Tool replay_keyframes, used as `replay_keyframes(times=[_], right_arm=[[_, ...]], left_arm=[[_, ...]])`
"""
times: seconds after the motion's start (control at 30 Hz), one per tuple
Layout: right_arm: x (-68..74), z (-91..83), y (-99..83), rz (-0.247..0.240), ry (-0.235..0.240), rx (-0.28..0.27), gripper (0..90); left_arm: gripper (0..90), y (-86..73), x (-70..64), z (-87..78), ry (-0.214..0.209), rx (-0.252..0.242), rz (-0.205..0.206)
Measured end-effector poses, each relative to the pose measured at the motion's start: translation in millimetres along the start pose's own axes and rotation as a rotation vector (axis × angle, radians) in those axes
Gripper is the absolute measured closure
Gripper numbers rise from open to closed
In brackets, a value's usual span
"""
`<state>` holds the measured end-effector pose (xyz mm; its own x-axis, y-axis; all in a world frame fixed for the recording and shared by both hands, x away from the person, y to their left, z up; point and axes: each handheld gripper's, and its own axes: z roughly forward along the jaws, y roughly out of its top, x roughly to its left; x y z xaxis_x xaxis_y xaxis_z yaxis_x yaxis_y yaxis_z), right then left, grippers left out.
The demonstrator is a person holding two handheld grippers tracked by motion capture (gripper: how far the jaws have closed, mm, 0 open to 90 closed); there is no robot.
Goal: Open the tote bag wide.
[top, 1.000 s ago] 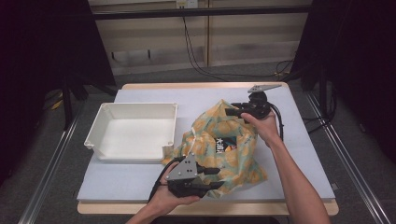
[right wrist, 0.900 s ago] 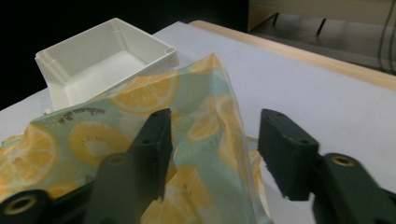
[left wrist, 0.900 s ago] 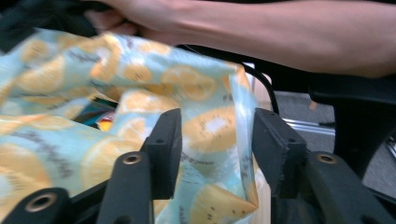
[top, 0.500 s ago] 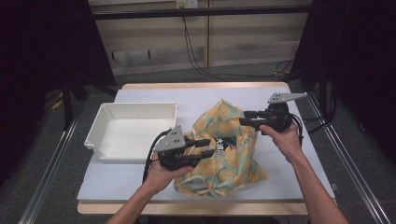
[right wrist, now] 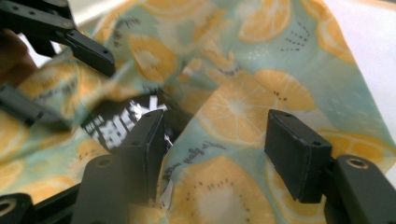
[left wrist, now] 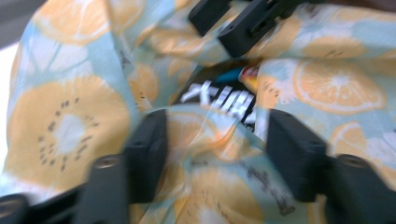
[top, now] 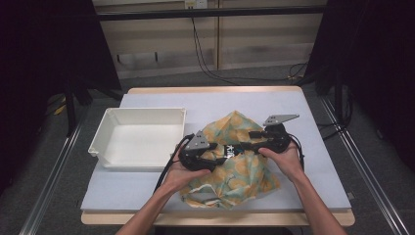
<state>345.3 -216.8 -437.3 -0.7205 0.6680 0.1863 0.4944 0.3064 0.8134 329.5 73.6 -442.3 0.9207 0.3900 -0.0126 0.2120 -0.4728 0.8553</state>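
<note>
A cloth bag printed with orange slices on pale green lies crumpled at the table's front middle. A black packet with white lettering peeks from a gap in the cloth between the two grippers. My left gripper comes at the gap from the left and my right gripper from the right, tips nearly meeting. In the left gripper view the left gripper stands open, with bag cloth bunched between its jaws and the packet just beyond. The right gripper is open over the cloth, the packet beside its left jaw.
An empty white tray stands on the table's left half, close to the left hand. A pale mat covers the table top. Black cables trail from both grippers, and dark curtains and stands surround the table.
The left gripper has come up from the front edge onto the bag's middle. The right gripper has swung back from the far right to meet it. The bag has slumped lower.
</note>
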Motion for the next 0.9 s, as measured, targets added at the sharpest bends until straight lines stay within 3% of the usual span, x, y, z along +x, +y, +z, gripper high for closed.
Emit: replay_keyframes(times=[0.1,0.2,0.27,0.37,0.53,0.6,0.67,0.73,0.77,0.87,0.9], right_arm=[[0.0,5.3,-6.6,-0.027,-0.059,0.047,38.0],[-5.9,6.3,-14.8,0.025,-0.029,0.021,42.0],[-7.1,7.3,-19.6,0.035,-0.03,0.019,58.3],[-6.1,4.7,-22.8,0.023,-0.019,0.009,86.4],[-12.9,-23.6,-15.5,0.053,0.051,-0.089,89.9],[-19.8,-37.2,-14.9,0.077,0.066,-0.133,90.0],[-30.5,-49.4,-17.9,0.106,0.074,-0.168,90.0],[-39.0,-58.8,-21.6,0.132,0.051,-0.194,90.0],[-43.8,-62.6,-23.7,0.146,0.076,-0.216,90.0],[-54.8,-69.7,-29.3,0.18,0.087,-0.248,90.0],[-57.1,-69.9,-30.7,0.186,0.075,-0.248,90.0]], left_arm=[[58.2,-4.0,3.4,-4.6,0.006,-0.016,-0.002],[72.7,-7.1,10.0,-10.1,0.013,-0.007,-0.009],[82.8,-8.1,12.9,-13.5,-0.003,-0.031,-0.035],[87.4,-7.5,16.7,-23.7,-0.014,-0.055,-0.046],[88.6,-9.1,30.2,-52.2,0.018,-0.122,-0.092],[89.1,-11.5,38.5,-64.7,0.046,-0.152,-0.118],[89.6,-14.5,45.0,-75.0,0.043,-0.183,-0.136],[90.0,-18.6,49.4,-83.0,0.042,-0.198,-0.151],[90.0,-20.6,50.8,-85.9,0.053,-0.195,-0.146],[90.0,-30.6,54.6,-91.6,0.074,-0.189,-0.17],[90.0,-31.7,52.2,-91.5,0.064,-0.195,-0.166]])
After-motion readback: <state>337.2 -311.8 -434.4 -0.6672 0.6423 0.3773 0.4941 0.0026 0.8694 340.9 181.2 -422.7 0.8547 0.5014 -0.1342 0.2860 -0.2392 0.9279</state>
